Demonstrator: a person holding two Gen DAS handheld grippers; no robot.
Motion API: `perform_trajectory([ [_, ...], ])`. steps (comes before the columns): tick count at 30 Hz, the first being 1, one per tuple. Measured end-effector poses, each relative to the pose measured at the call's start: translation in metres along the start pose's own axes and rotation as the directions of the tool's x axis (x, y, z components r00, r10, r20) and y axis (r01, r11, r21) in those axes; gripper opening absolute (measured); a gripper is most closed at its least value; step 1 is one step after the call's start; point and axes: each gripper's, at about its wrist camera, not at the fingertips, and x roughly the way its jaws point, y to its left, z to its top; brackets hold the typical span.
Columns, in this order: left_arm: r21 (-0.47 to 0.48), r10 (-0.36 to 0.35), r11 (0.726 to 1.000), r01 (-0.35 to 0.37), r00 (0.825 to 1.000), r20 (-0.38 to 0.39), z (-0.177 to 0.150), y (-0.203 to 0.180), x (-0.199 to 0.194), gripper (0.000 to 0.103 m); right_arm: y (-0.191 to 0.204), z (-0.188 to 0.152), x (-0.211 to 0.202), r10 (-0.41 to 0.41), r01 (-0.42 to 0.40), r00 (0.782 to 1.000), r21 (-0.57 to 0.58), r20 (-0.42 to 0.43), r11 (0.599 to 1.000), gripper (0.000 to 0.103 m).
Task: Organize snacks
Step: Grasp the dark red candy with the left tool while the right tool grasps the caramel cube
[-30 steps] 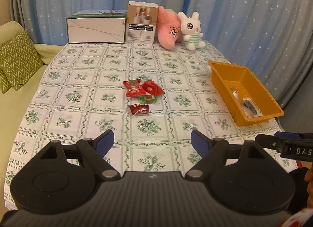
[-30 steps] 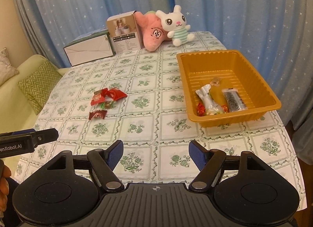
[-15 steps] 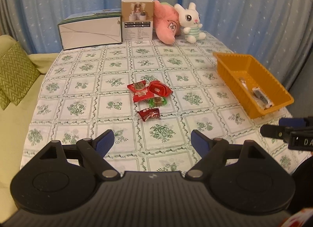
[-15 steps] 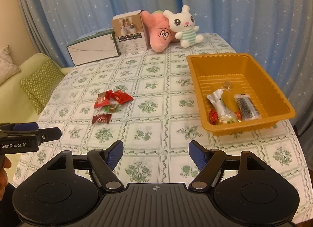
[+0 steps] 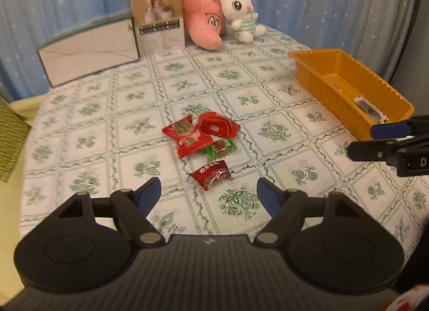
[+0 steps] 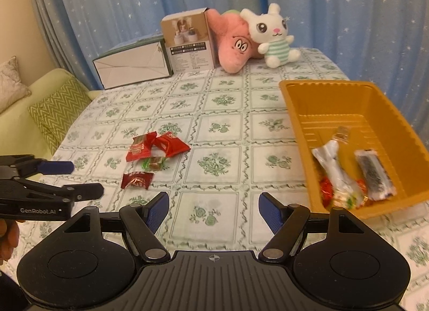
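The ribbed orange plastic tray (image 6: 380, 112) at the desk's right edge holds a black-speckled packet (image 6: 374, 174), a silvery wrapper (image 6: 333, 166) and red sweets, most visible only from the right wrist, while four red-wrapped snacks (image 5: 198, 134) lie mid-desk beyond both empty, wide-apart tools, left (image 5: 209, 194) and right (image 6: 213, 209).

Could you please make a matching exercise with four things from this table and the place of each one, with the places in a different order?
Things:
1. dark red candy
2. black snack bar
3. white rabbit toy
4. white flat box

Places:
A. inside the orange tray
B. far edge, left of the upright carton
C. on the cloth, nearest the left gripper
D. leaning on the pink plush

Pairs: 1-C, 2-A, 3-D, 4-B
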Motion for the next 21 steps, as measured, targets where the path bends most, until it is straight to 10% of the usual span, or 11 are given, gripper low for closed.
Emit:
perform_trajectory([
  [21,0.130,-0.065,0.989,0.072,0.996,-0.056,0.008,0.016,0.086,0.053,-0.003,0.009,0.095,0.053,-0.056,0.997,-0.069,-0.056,0.996,0.073],
])
